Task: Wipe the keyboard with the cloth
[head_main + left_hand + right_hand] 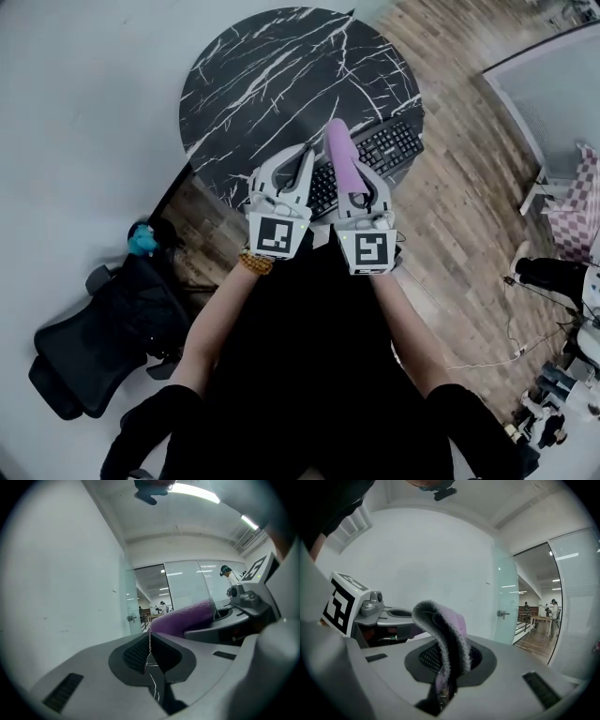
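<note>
Both grippers are raised level, side by side, above the near edge of a round black marble table. A black keyboard lies on the table's right part, partly hidden behind them. My right gripper is shut on a purple cloth, which sticks up past its tips. In the right gripper view the cloth folds over from between the pinched jaws. My left gripper is shut with nothing in it; its pads meet, and the cloth shows just beyond to the right.
A black office chair stands at the lower left with a small blue thing beside it. Wooden floor runs to the right, with a glass partition and cables and gear at the far right. People stand far off behind glass.
</note>
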The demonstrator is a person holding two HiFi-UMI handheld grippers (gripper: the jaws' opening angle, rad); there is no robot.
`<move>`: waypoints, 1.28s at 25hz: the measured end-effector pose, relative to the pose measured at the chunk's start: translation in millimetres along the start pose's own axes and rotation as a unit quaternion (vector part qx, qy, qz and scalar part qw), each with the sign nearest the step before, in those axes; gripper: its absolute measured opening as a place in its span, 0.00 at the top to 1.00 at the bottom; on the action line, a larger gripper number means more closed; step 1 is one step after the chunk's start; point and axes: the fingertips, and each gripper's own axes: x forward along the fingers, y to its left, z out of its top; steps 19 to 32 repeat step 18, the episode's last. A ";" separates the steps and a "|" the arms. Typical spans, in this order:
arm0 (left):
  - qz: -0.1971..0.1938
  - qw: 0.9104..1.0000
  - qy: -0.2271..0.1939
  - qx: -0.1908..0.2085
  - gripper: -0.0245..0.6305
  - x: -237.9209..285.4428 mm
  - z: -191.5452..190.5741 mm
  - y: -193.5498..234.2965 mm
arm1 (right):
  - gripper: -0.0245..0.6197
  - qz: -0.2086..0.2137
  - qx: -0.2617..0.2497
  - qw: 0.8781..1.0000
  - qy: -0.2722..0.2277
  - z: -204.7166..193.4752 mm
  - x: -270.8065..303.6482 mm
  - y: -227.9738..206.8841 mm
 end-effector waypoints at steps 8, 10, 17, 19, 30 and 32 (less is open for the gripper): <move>0.003 1.000 0.011 0.000 0.93 -5.2 -7.8 -0.2 | 0.87 0.010 0.011 1.000 -0.001 -1.3 3.8 3.8; 0.003 1.000 0.012 0.000 0.93 -4.9 -9.2 -1.5 | 0.87 0.012 0.015 1.000 0.003 -2.5 3.8 4.7; 0.004 1.000 0.013 0.001 0.93 -7.8 -10.4 -6.2 | 0.87 0.037 -0.017 0.999 0.004 -2.9 -2.4 17.0; 0.005 1.000 0.012 0.003 0.93 -9.0 -10.0 -6.3 | 0.87 0.044 -0.024 0.999 0.004 -2.4 -3.4 20.8; 0.005 1.000 0.012 0.003 0.93 -9.0 -10.0 -6.3 | 0.87 0.044 -0.024 0.999 0.004 -2.4 -3.4 20.8; 0.005 1.000 0.012 0.003 0.93 -9.0 -10.0 -6.3 | 0.87 0.044 -0.024 0.999 0.004 -2.4 -3.4 20.8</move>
